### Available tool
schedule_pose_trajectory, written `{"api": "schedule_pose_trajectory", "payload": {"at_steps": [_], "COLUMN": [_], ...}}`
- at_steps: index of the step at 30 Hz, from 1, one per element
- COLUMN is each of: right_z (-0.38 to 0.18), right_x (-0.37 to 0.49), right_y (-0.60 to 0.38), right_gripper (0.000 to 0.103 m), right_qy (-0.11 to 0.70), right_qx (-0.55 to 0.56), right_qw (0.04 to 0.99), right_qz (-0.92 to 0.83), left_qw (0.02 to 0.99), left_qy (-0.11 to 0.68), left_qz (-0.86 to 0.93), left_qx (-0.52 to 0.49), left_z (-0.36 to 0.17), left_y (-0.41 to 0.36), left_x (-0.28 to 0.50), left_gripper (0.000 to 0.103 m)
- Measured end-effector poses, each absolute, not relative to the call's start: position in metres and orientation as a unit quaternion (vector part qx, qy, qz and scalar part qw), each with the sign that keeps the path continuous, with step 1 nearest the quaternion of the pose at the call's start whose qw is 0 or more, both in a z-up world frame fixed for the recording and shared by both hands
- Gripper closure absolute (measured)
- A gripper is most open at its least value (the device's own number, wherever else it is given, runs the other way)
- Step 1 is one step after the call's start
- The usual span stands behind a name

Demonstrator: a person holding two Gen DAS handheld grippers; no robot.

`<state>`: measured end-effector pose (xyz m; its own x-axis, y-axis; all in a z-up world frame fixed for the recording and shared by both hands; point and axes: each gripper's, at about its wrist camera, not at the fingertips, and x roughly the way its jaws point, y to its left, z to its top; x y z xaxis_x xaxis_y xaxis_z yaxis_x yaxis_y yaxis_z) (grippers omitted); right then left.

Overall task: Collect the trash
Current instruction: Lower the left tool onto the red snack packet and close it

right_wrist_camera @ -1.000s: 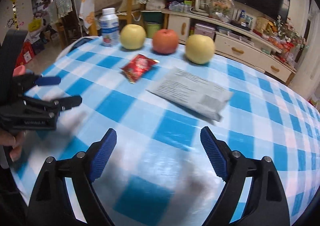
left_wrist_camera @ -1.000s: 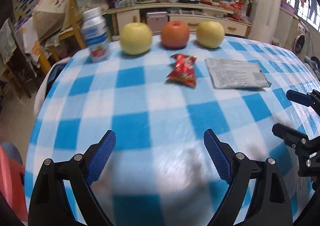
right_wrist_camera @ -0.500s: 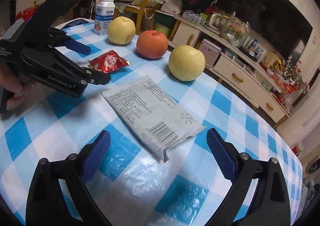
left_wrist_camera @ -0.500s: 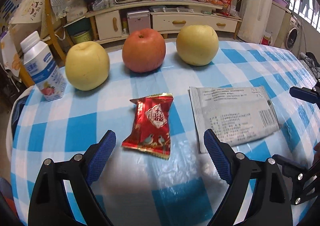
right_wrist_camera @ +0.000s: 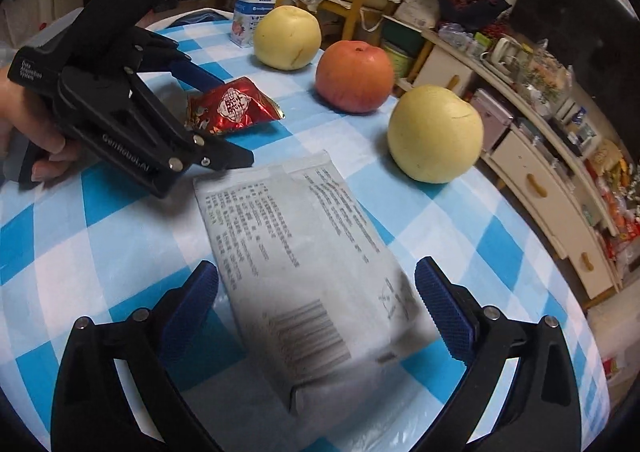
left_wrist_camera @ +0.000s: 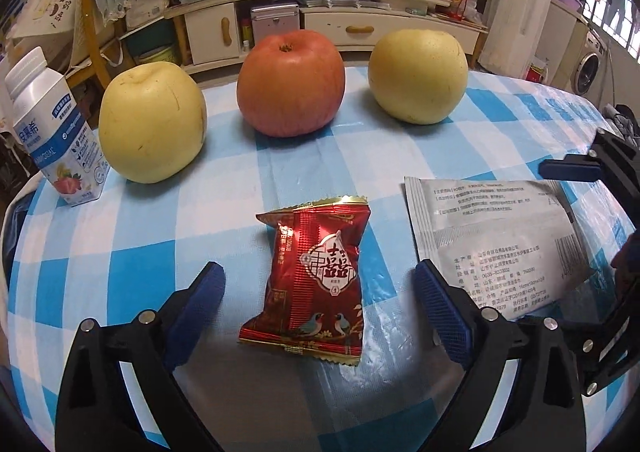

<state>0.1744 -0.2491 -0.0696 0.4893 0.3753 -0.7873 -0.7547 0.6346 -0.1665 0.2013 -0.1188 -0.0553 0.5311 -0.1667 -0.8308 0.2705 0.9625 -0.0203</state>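
A red snack wrapper [left_wrist_camera: 314,278] lies flat on the blue-checked tablecloth, between the open fingers of my left gripper [left_wrist_camera: 318,302]. It also shows in the right wrist view [right_wrist_camera: 234,109], partly behind the left gripper [right_wrist_camera: 224,119]. A grey-white printed packet [left_wrist_camera: 492,240] lies to its right. In the right wrist view the packet [right_wrist_camera: 304,260] lies between the open fingers of my right gripper [right_wrist_camera: 316,302]. Both grippers are empty and low over the table.
Two yellow apples [left_wrist_camera: 152,123] [left_wrist_camera: 418,75] and a red apple [left_wrist_camera: 290,83] stand in a row behind the trash. A white yogurt bottle [left_wrist_camera: 52,135] stands at the far left. The table edge [left_wrist_camera: 24,191] curves close on the left. Cluttered shelves stand behind.
Both grippers have moved forward over the table. The wrapper now lies between the left fingers and the packet between the right fingers. Both stay open.
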Motion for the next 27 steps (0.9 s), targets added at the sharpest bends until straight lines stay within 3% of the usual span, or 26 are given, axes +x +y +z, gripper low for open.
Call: {"api": "schedule_pose_trajectory", "payload": {"at_steps": [7,9,11,12,14,20,21,22,24,27], "right_z": [-0.074,-0.074,-0.072,-0.071,-0.069,-0.060,-0.057,-0.053,-0.048,-0.049], "right_x": [0.186,0.185,0.182,0.180,0.177,0.167,0.165,0.163,0.161,0.157], "right_y": [-0.252,-0.253,-0.254,-0.254,-0.253,-0.254,-0.254,-0.254,-0.255,-0.252], "right_gripper": [0.005,0.009,0.017,0.025,0.031,0.043,0.065,0.080,0.090,0.092], "right_qy": [0.398,0.404,0.406,0.406,0.408,0.403,0.399,0.395,0.396,0.399], "right_qx": [-0.209,-0.199,-0.192,-0.191,-0.195,-0.189,-0.184,-0.183,-0.168,-0.171], "right_qw": [0.815,0.814,0.814,0.816,0.817,0.828,0.829,0.834,0.838,0.839], "right_qz": [0.365,0.367,0.369,0.365,0.358,0.343,0.346,0.339,0.334,0.327], "left_qw": [0.874,0.877,0.882,0.884,0.886,0.883,0.884,0.885,0.885,0.888], "left_qy": [0.467,0.460,0.451,0.447,0.443,0.446,0.443,0.443,0.443,0.438], "left_qz": [-0.125,-0.124,-0.122,-0.123,-0.125,-0.134,-0.133,-0.133,-0.135,-0.132], "left_qx": [0.056,0.056,0.055,0.056,0.058,0.060,0.060,0.058,0.049,0.051], "left_z": [-0.055,-0.054,-0.052,-0.051,-0.050,-0.047,-0.046,-0.045,-0.045,-0.042], "left_y": [-0.119,-0.120,-0.119,-0.118,-0.117,-0.112,-0.111,-0.110,-0.104,-0.098], "left_x": [0.203,0.202,0.198,0.196,0.193,0.183,0.180,0.179,0.174,0.166], "left_gripper": [0.009,0.017,0.037,0.042,0.058,0.069,0.070,0.070,0.071,0.071]}}
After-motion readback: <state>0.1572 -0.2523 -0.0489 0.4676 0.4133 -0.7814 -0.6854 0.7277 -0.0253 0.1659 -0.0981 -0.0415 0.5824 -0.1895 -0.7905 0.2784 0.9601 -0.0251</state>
